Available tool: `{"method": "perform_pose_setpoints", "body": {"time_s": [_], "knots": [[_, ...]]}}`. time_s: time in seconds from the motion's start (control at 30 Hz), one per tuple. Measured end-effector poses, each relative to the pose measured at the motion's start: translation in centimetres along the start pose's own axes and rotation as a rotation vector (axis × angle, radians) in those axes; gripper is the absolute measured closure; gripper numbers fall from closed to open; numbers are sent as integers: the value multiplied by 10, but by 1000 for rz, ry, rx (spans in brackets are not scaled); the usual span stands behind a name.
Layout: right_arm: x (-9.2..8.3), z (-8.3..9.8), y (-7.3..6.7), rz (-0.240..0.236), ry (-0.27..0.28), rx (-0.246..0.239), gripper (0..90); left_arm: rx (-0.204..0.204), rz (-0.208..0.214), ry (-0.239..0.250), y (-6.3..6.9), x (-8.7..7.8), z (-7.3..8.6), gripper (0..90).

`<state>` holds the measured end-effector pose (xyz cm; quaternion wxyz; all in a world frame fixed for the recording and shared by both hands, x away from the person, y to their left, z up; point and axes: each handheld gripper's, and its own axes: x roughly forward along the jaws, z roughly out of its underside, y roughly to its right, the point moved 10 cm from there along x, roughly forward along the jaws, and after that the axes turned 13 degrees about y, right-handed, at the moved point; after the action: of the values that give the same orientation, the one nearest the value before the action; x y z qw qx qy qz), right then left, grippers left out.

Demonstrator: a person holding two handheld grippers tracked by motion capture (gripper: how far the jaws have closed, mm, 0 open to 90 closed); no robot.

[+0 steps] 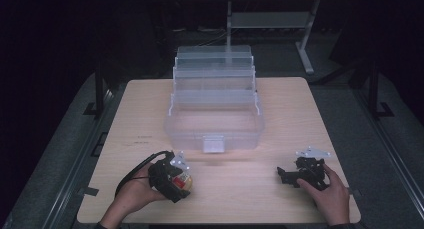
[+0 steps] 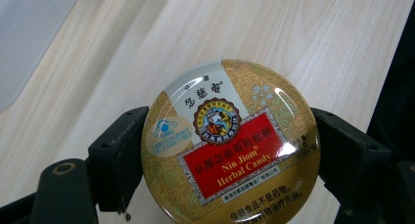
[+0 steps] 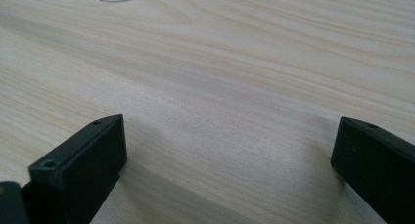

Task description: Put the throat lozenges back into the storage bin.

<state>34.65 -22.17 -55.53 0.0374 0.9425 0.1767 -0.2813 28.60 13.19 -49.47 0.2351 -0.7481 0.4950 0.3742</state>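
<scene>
I have the round candy tin (image 2: 230, 145) pinched between the jaws of my left gripper (image 1: 172, 178), low over the near left of the desk (image 1: 280, 119). My right gripper (image 1: 295, 176) rests at the near right, jaws spread and empty (bare wood between them). The clear tiered box (image 1: 214, 121) stands open ahead. I judge this the carry step: next I must lift the tin forward over the box's front wall and release it inside.

The candy tin (image 2: 230, 145) gets chopped off by the bottom edge in the left gripper view, and its tiny bottom print is unreadable.
</scene>
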Motion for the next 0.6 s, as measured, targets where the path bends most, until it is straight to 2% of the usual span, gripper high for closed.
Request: {"method": "perform_pose_setpoints", "body": {"time_s": [0.6], "knots": [[0, 0, 0, 0, 0, 0, 0, 2, 3, 16, -6, -5, -18, 196]]}}
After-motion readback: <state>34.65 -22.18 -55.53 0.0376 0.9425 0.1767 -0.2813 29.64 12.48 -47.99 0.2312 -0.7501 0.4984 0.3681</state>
